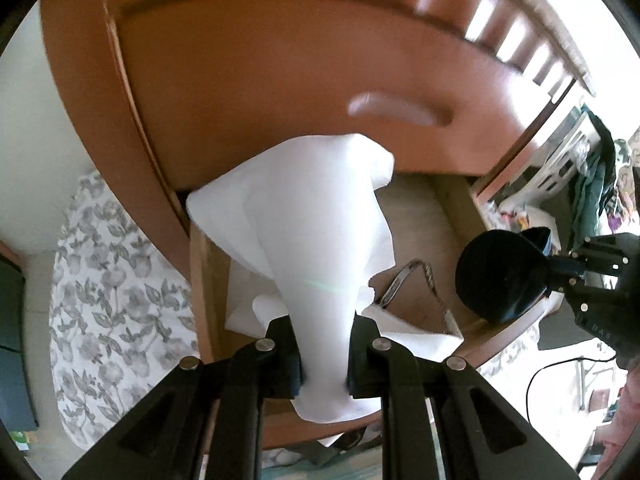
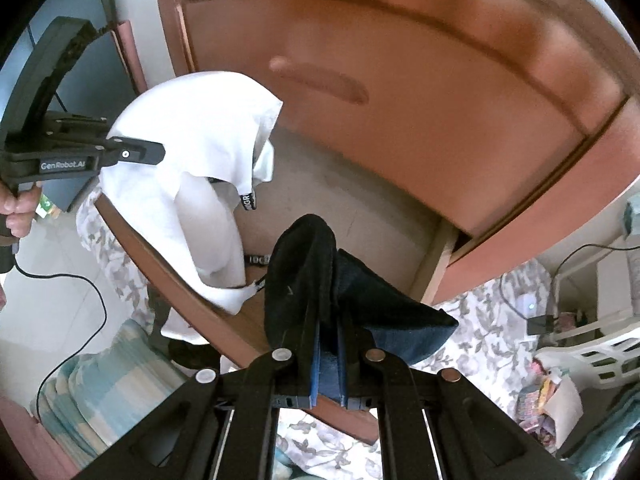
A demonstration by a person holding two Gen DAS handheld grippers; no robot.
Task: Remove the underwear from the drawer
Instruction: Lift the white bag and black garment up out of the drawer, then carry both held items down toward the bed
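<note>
Left wrist view: nearest the lens, the left gripper point(image 1: 322, 354) was clenched on a white garment point(image 1: 316, 224), which was bunched between the pads and fanned out toward 12 o'clock above the open drawer point(image 1: 416, 216). More white cloth and a patterned band lay on the drawer floor just beyond. At 3 o'clock the right gripper point(image 1: 520, 276) held a dark garment point(image 1: 500, 276). Farther off, at 12 o'clock, stood the closed wooden drawer front point(image 1: 304, 92) with its recessed handle point(image 1: 396, 110).

In the right wrist view, the right gripper point(image 2: 328, 344) was pinched shut on the dark garment point(image 2: 312, 280), which draped over its fingers above the drawer's front edge. At 10 o'clock the left gripper point(image 2: 138, 155), gripped by a hand point(image 2: 16, 210), held the white garment point(image 2: 192, 160) clear of the drawer floor. A floral cloth point(image 2: 480, 328) lay at 4 o'clock.
</note>
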